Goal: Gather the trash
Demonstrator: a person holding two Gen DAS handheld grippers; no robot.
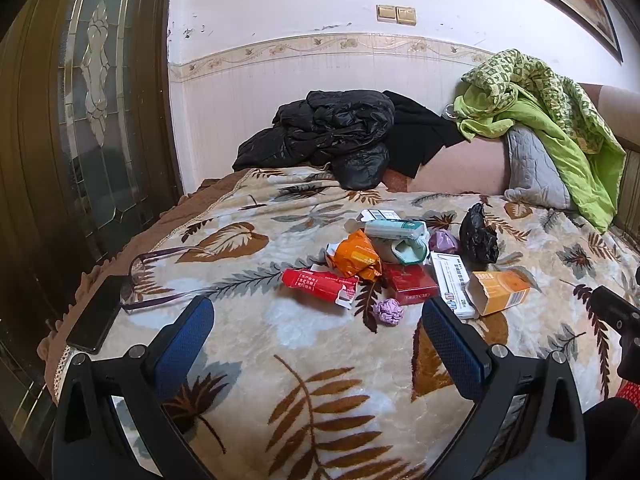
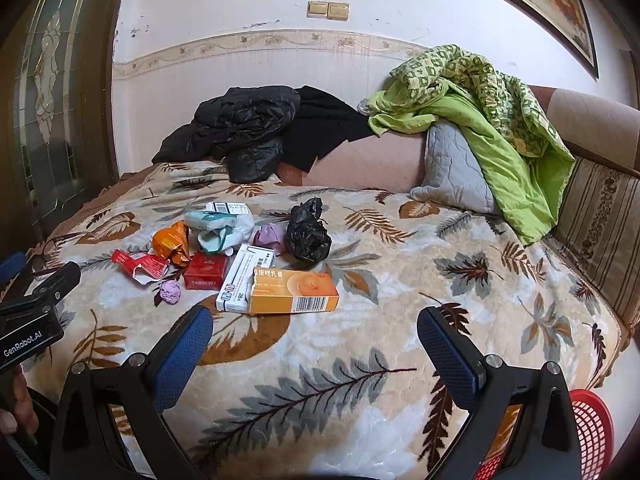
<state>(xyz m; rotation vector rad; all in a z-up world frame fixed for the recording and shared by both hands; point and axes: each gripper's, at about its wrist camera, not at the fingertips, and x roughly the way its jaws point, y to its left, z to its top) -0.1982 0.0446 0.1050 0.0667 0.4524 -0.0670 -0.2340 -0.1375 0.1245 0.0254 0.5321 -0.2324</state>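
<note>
Risk ahead: left gripper (image 1: 318, 312) and right gripper (image 2: 315, 322) both released, empty; glasses (image 1: 160, 276) beside trash pile (image 1: 384, 256), easily snagged.

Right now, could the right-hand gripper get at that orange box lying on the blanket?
Probably yes. The right gripper is open and empty, and the orange box lies just ahead of its fingers with only bare blanket between. A white box touches its left side, but the near edge looks free.

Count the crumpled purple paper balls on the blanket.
2. One purple ball lies alone near the red cigarette pack; the other sits farther back beside the black bag. More may hide under the pile.
</note>
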